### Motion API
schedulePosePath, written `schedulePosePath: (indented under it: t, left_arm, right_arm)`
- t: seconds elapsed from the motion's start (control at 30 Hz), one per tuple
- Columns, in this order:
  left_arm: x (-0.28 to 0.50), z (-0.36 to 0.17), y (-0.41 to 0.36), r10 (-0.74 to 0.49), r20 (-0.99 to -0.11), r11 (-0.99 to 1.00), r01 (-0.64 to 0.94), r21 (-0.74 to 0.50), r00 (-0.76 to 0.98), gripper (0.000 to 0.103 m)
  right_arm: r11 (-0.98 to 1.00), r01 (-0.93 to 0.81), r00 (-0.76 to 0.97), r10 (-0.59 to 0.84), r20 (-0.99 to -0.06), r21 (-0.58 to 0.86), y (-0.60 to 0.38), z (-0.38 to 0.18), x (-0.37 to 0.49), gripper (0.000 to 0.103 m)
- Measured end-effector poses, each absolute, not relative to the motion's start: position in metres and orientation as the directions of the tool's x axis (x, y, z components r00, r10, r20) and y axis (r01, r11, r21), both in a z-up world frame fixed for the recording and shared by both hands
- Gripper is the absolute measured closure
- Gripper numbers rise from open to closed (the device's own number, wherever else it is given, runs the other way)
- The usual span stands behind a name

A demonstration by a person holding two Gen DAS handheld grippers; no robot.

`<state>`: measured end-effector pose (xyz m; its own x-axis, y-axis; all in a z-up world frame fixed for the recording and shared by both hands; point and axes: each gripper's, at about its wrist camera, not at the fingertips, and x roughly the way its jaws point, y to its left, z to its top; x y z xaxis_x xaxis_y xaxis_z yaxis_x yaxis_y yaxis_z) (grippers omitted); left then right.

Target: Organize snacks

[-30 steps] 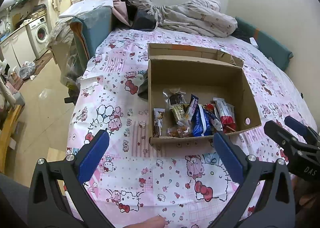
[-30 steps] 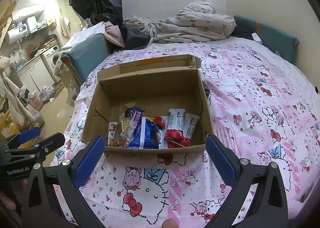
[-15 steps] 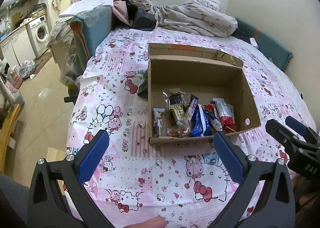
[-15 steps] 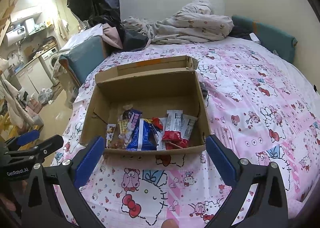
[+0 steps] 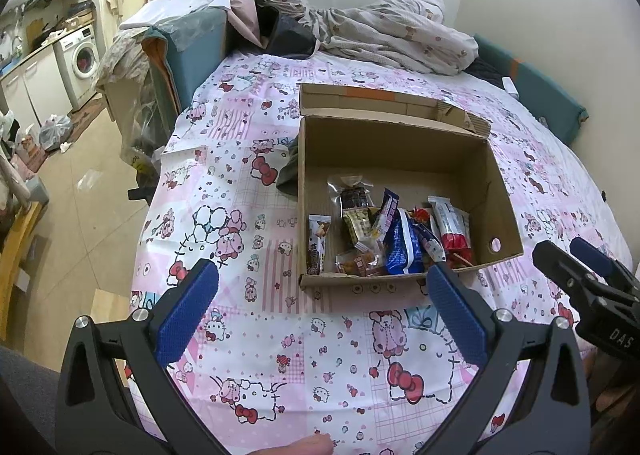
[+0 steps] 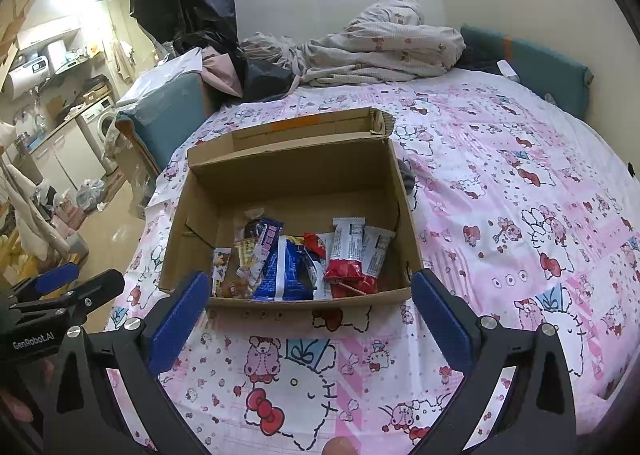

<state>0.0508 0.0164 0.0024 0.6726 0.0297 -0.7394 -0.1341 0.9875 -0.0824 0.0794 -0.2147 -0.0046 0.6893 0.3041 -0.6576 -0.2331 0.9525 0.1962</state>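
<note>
While both hand-held grippers hang above the bed, nothing is held.

Left wrist view, left hand-held gripper [image 5: 320,287]: jaws spread wide and empty, above the patterned bed sheet [image 5: 280,339], just near of the box.
Left wrist view, cardboard box [image 5: 394,143]: open-topped, on the sheet mid-bed, with a flap folded out on its far side; its far half is bare.
Left wrist view, snacks [image 5: 384,239]: a loose heap of small packets against the near wall of the box, among them a blue packet [image 5: 402,249] in the middle, a brown bar [image 5: 318,243] at the left end and a red-and-white packet [image 5: 450,229] at the right end.
Left wrist view, right hand-held gripper [image 5: 576,255]: enters at the right edge; its spread cannot be told from here.

Right wrist view, right hand-held gripper [image 6: 310,299]: jaws wide apart and empty, near of the box's near wall.
Right wrist view, box and snacks: same heap along the near wall, the red-and-white packet toward the right.
Right wrist view, left hand-held gripper: seen at the left edge.

Handling, a judgement: the packets look light, soft, crinkly and slippery; contents may crush. Take one by a sealed end or flat across its middle, with a gentle squeeze, starting with an uppermost packet.
</note>
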Motion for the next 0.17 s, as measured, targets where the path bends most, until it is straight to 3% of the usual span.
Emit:
schedulePosePath:
  t: [0.17]
  left_arm:
    - [0.0536, -0.0008, 0.0147, 0.051, -0.746, 0.988, -0.141, -0.057, 0.664, 0.000]
  right_arm:
    - [0.953, -0.233, 0.689, 0.304, -0.658, 0.196, -0.2141, -0.0043, 0.0796, 0.000]
